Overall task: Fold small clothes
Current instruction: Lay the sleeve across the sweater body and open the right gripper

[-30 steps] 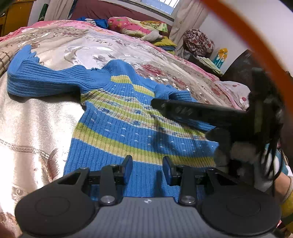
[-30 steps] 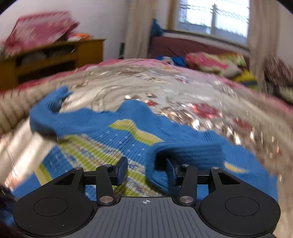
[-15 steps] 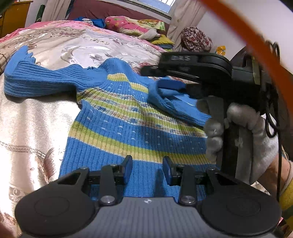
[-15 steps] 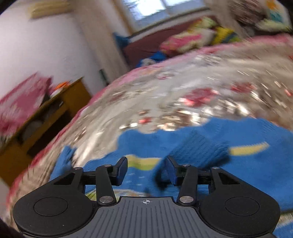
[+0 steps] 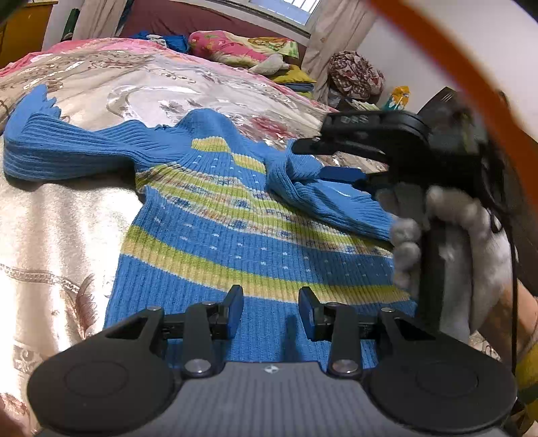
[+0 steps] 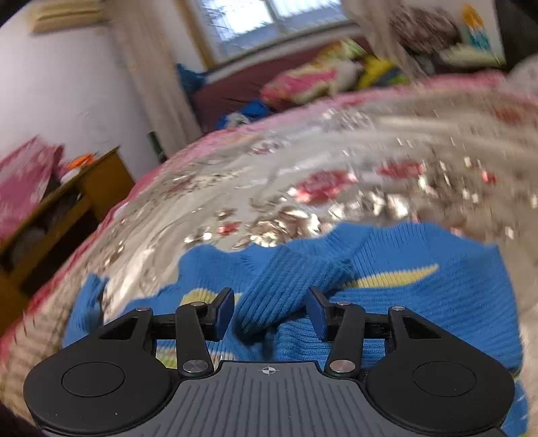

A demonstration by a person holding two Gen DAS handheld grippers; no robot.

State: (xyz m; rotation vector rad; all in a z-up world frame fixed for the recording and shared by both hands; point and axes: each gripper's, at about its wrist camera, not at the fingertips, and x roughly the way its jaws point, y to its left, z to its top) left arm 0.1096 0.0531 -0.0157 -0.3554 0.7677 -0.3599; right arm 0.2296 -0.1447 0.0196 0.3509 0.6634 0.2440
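Left wrist view, hidden or unclear: an orange band (image 5: 447, 67) crossed the top right corner, blurred and cut off; the gloved hand (image 5: 447, 235) gripping the right gripper's handle was partly hidden by that handle.
Left wrist view, surface and room: a shiny floral bedspread (image 5: 67, 208) covered the bed; pillows (image 5: 235, 50) lay at the far end below a window, curtains beside them.
Left wrist view, sweater: the blue sweater with yellow-green stripes (image 5: 215, 228) lay flat on the bedspread, one sleeve (image 5: 67, 151) stretched out to the left, the other sleeve (image 5: 322, 198) folded in over the chest.
Left wrist view, left gripper: the left gripper (image 5: 270, 312) hovered over the hem, jaws apart, nothing between them.
Left wrist view, right gripper: the right gripper (image 5: 322, 161) was at the tip of the folded sleeve, one finger above the cuff, one beside it; whether either touched the cuff could not be told.
Right wrist view, hidden or unclear: the whole background was smeared by motion; the sweater's lower part was hidden behind the gripper body.
Right wrist view, surface and room: bedspread (image 6: 302, 168), a wooden cabinet (image 6: 67, 208) at left, a window (image 6: 269, 20) behind.
Right wrist view, sweater and gripper: the sleeve cuff (image 6: 275, 295) lay between the fingers of the right gripper (image 6: 270, 312), whose jaws had just been opening; its pads stood clear of the knit, so it was released.
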